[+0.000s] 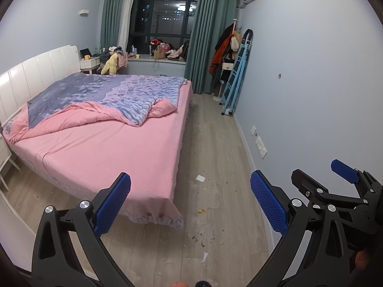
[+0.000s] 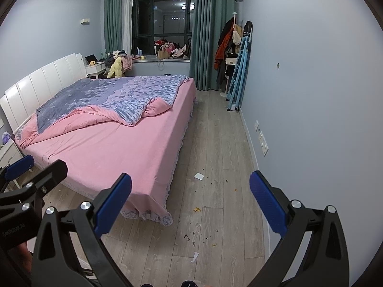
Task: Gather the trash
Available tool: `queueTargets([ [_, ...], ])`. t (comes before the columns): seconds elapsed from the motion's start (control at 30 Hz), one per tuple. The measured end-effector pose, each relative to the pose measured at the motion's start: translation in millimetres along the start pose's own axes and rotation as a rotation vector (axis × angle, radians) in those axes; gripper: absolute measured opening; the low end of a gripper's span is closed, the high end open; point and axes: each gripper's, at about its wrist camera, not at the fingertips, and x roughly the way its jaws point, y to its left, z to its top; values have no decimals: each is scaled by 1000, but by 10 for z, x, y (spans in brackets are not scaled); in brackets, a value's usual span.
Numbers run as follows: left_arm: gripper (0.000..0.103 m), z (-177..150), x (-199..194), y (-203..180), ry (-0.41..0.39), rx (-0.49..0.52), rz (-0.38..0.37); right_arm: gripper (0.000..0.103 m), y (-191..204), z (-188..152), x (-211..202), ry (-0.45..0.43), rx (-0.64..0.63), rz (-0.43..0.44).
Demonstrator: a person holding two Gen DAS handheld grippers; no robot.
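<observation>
Nearby, pink bed [image 1: 100, 148] left, paper scraps [image 1: 200, 178] ahead, both jaws wide.

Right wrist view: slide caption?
Open right claw above grey wood-plank floor strewn with white paper scraps beside pink-sheeted bed.

floor crumbs [image 1: 201, 238] too small to identify, windowsill clutter [image 1: 165, 49] indistinct
</observation>
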Motion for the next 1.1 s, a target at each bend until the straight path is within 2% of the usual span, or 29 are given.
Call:
queueTargets([
  [0.47, 97, 23, -7, -19, -5, -2, 18, 96, 19, -33, 43, 1, -4, 26],
  [0.8, 97, 38, -13, 76, -2, -34, 82, 96, -21, -41, 101, 18, -26, 51],
  [1.1, 97, 63, 50, -42, -3, -37, 123, 96, -186, -33, 190, 36, -7, 56],
])
